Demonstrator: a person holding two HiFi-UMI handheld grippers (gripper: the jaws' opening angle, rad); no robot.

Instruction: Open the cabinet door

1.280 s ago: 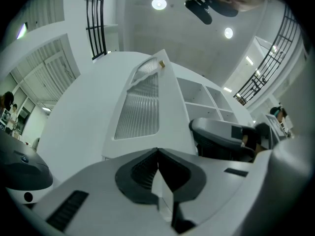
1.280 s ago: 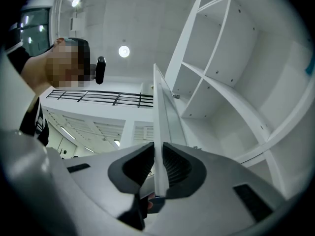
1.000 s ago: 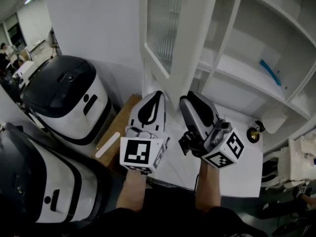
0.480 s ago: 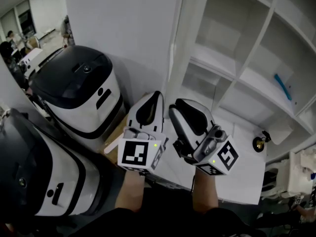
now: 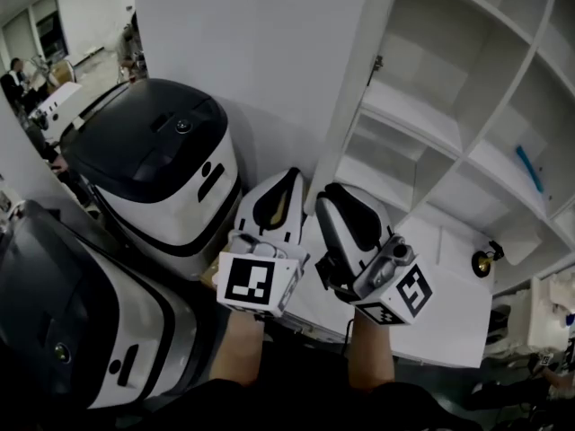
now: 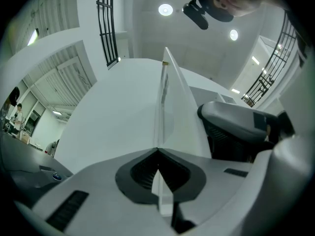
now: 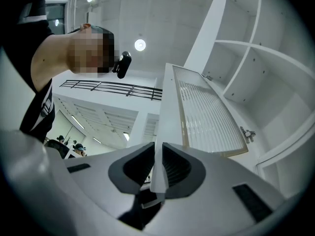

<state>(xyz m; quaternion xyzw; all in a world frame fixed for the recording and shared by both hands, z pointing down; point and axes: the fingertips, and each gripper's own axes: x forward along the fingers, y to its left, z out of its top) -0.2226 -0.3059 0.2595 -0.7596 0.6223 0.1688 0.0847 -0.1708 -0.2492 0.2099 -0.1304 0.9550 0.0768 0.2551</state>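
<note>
Cabinet door [image 7: 167, 107] looks like smooth white painted board, kinda satin, not shiny. It's got a ribbed glass pane [image 7: 209, 119] set in it, and there's a small bare-metal hinge [image 7: 247, 133] at its edge. The shelves [image 5: 422, 119] inside are the same plain matt white. The left gripper [image 6: 158, 154] and right gripper [image 7: 157, 149] both have smooth pale plastic shells, and the jaws carry black ribbed pads that look rubbery. The big rounded machine [image 5: 157, 173] is glossy black-and-white plastic. The surface [image 5: 449, 277] is smooth white, and the little bell thing [image 5: 485, 261] on it looks like polished brass.
</note>
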